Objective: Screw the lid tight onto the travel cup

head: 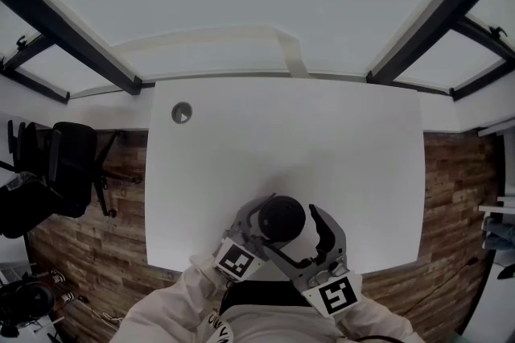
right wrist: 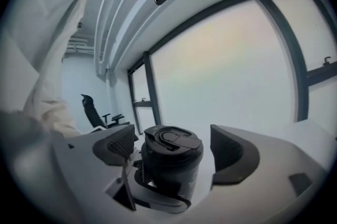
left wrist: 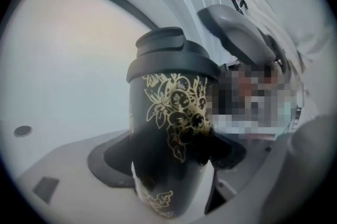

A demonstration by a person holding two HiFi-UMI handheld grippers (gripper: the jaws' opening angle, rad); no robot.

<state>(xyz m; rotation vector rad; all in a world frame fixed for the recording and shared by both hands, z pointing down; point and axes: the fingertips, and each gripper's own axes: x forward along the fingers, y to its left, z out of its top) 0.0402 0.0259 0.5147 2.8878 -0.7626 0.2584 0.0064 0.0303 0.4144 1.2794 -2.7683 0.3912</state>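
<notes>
The travel cup [left wrist: 171, 112] is black with a gold flower pattern, and its black lid [left wrist: 171, 57] sits on top. It stands near the front edge of the white table [head: 322, 148], where the lid [head: 282, 219] shows from above. My left gripper [left wrist: 168, 162] is shut on the cup's lower body, one jaw on each side. My right gripper [right wrist: 174, 149] is open at lid [right wrist: 171, 145] height. Its pads [right wrist: 117, 145] flank the lid with a small gap on both sides. In the head view the left gripper [head: 264, 235] and right gripper [head: 299, 243] crowd round the cup.
A round cable hole [head: 181, 113] lies in the table's far left corner. A black office chair [head: 68, 164] stands on the wood floor to the left. Window frames [head: 72, 43] run behind the table. The person's white sleeves [head: 177, 309] are close under the grippers.
</notes>
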